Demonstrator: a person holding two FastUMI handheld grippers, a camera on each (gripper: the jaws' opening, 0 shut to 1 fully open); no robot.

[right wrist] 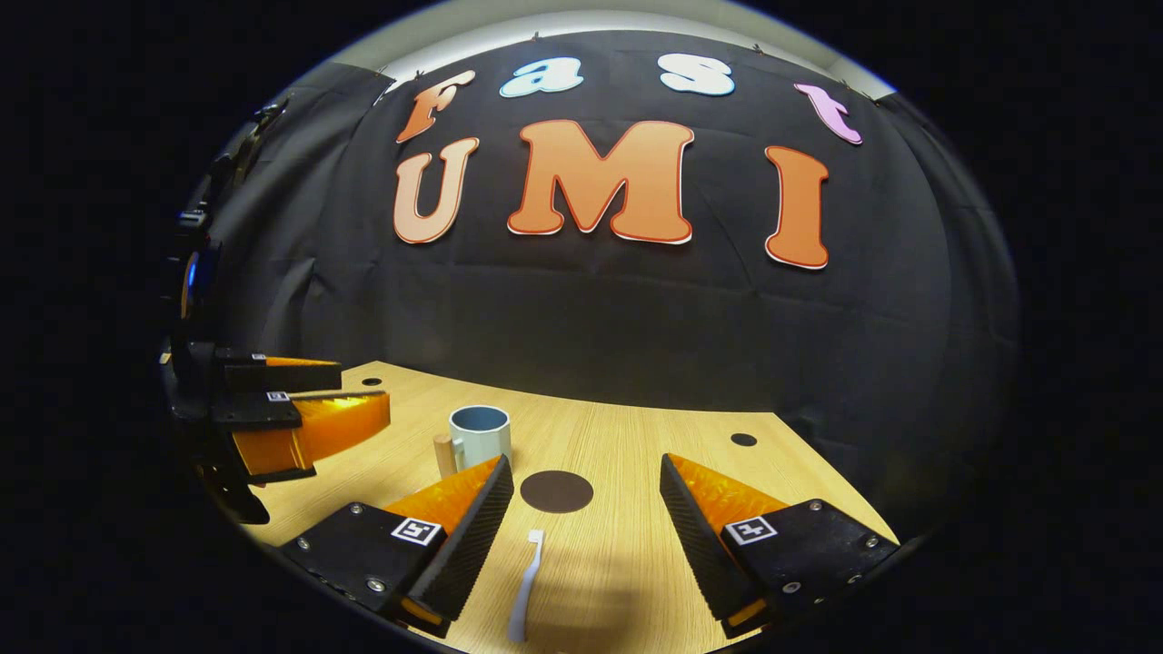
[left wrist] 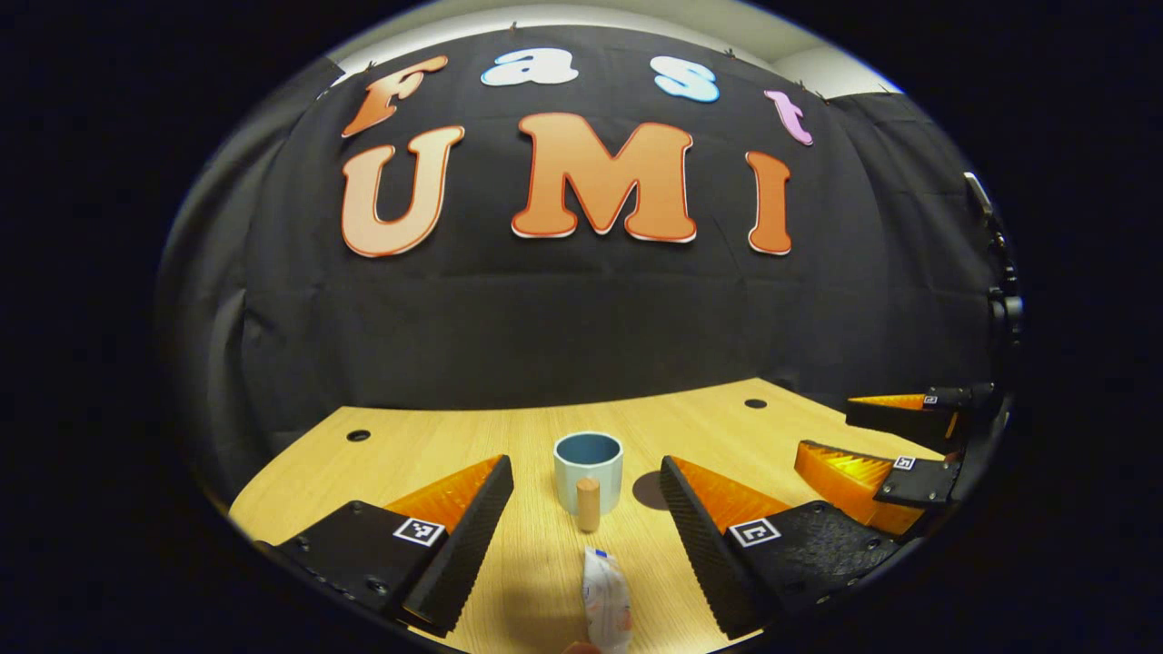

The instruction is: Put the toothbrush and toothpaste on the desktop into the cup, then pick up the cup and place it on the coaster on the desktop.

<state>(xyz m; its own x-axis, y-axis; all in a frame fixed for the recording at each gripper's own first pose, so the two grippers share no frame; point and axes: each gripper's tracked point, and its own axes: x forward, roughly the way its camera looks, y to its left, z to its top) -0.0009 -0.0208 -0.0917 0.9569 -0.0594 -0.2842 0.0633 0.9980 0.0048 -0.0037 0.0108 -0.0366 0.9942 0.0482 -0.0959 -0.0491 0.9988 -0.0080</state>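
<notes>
Standing empty — cup (left wrist: 588, 470) upright

your worktop (left wrist: 436, 454), pale wood grain with small round holes near its far edge, carries four things. the blue-grey cup (left wrist: 588, 469) stands upright near the middle, its wooden handle (left wrist: 588, 504) facing you in the left gripper view. a white toothpaste tube (left wrist: 606, 599) lies flat nearer you, in line with that handle. beside the cup sits the dark round coaster (right wrist: 556, 490), flat and bare. the white toothbrush (right wrist: 526, 586) lies just short of the coaster, apart from it.
</notes>
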